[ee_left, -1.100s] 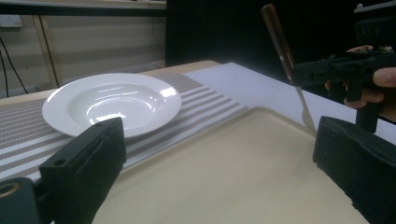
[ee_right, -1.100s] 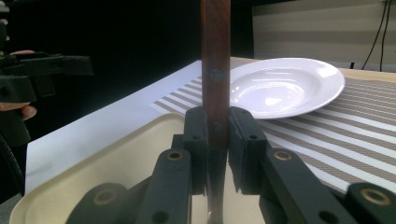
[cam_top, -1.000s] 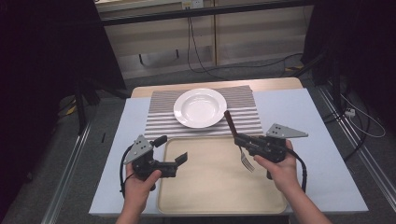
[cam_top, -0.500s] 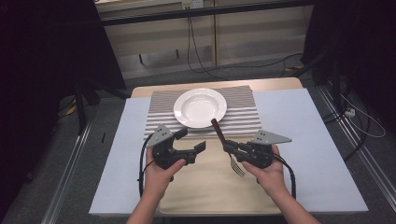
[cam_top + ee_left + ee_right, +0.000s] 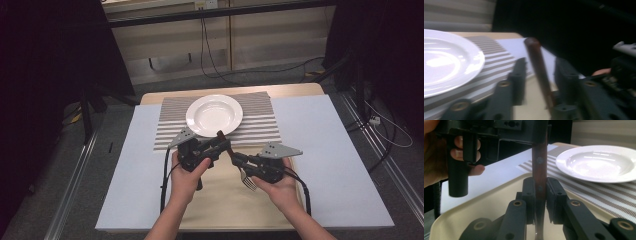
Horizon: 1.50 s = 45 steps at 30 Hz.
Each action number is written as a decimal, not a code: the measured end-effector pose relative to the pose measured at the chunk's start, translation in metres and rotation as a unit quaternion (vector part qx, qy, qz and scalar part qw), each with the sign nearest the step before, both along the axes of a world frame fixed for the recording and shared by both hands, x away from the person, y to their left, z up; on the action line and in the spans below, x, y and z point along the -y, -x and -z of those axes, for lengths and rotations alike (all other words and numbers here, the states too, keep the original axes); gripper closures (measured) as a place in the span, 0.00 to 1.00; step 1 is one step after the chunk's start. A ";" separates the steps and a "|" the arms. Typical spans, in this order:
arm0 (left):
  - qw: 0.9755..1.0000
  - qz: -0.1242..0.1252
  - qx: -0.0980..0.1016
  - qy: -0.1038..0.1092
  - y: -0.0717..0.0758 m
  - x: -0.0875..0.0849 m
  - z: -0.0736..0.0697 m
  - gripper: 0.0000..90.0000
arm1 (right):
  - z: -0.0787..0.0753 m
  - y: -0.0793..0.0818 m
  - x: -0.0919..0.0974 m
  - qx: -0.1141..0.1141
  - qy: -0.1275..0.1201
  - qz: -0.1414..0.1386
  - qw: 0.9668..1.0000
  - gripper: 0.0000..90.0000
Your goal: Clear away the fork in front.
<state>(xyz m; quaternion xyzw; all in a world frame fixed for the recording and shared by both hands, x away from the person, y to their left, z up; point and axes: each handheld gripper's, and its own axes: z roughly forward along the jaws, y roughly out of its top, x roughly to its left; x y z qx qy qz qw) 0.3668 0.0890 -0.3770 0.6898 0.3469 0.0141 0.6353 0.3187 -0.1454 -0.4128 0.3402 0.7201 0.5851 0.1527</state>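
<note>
Both claws (image 5: 218, 146) (image 5: 236, 159) meet on one fork's wooden handle (image 5: 224, 143).

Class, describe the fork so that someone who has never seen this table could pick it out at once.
Find the beige tray at the table's near edge, below the white plate. Above it, the fork hangs between both grippers, with its tines toward the person. Alone here, it has a dark wooden handle.

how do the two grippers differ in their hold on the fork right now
The right gripper is shut on the fork, low on its brown handle; the left gripper has just been closing around the handle's top end, and gaps still show beside it. In the high view the right one reaches in from the right and the left one from the left. Both are black and hand-held above the tray.
</note>
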 end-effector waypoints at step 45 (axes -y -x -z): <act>0.994 0.059 -0.051 -0.070 0.001 -0.080 -0.021 0.90 | 0.009 0.022 0.073 0.019 0.028 0.086 0.996 0.17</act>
